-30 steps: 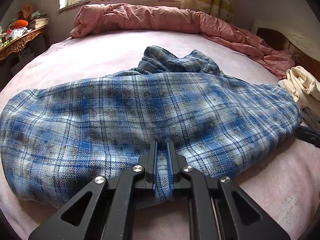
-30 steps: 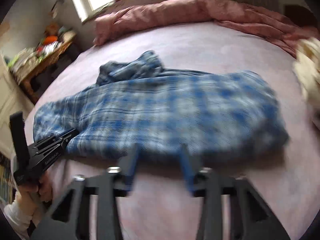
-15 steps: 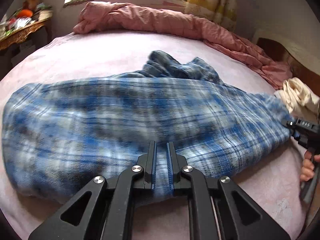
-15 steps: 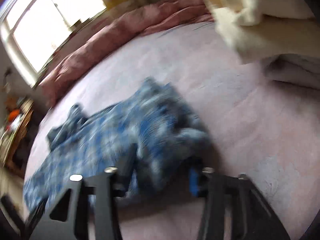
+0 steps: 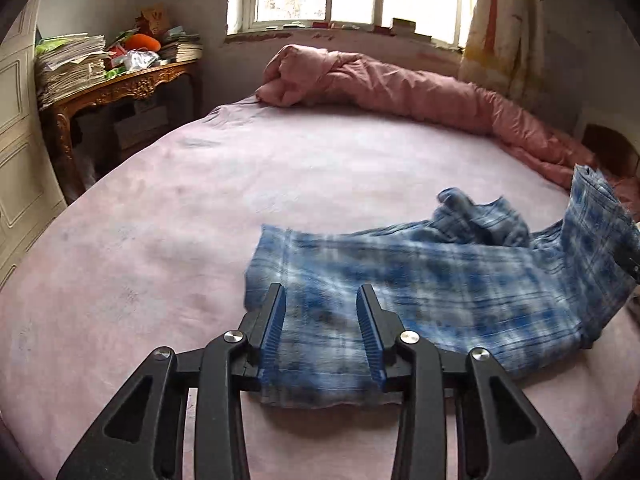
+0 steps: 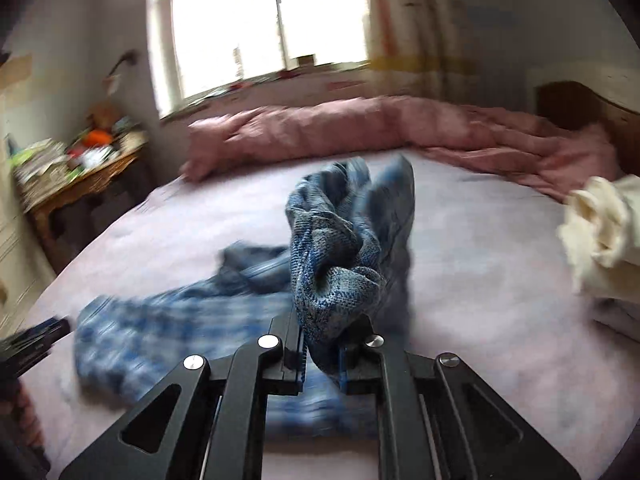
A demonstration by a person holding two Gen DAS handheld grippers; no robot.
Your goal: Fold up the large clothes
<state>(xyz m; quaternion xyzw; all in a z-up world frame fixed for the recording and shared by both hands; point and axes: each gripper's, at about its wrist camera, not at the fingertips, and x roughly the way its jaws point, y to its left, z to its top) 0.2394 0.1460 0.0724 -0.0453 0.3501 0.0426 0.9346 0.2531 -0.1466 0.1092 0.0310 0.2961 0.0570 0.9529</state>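
One pink bed (image 5: 280, 184), one rolled quilt (image 5: 400, 88) along its window edge; one plaid shirt (image 5: 440, 280); our left gripper (image 5: 320, 320) has just opened above it, our right gripper (image 6: 322, 344) has closed, clamping a bunch.

In the left wrist view the blue plaid shirt (image 5: 460, 292) is smeared by motion, and its raised right end runs off the picture's right edge, so what lifts it there cannot be seen. In the right wrist view the shirt's flat part on the bed (image 6: 480, 280) is blurred to streaks, and the bunched cloth hides the tips of the right hand-held gripper (image 6: 322, 354). At that view's left edge a dark, blurred shape (image 6: 28, 344) is cut off. The cream garment (image 6: 600, 232) is cropped at the right. The things on the far table (image 6: 84, 176) are too blurred to tell apart.
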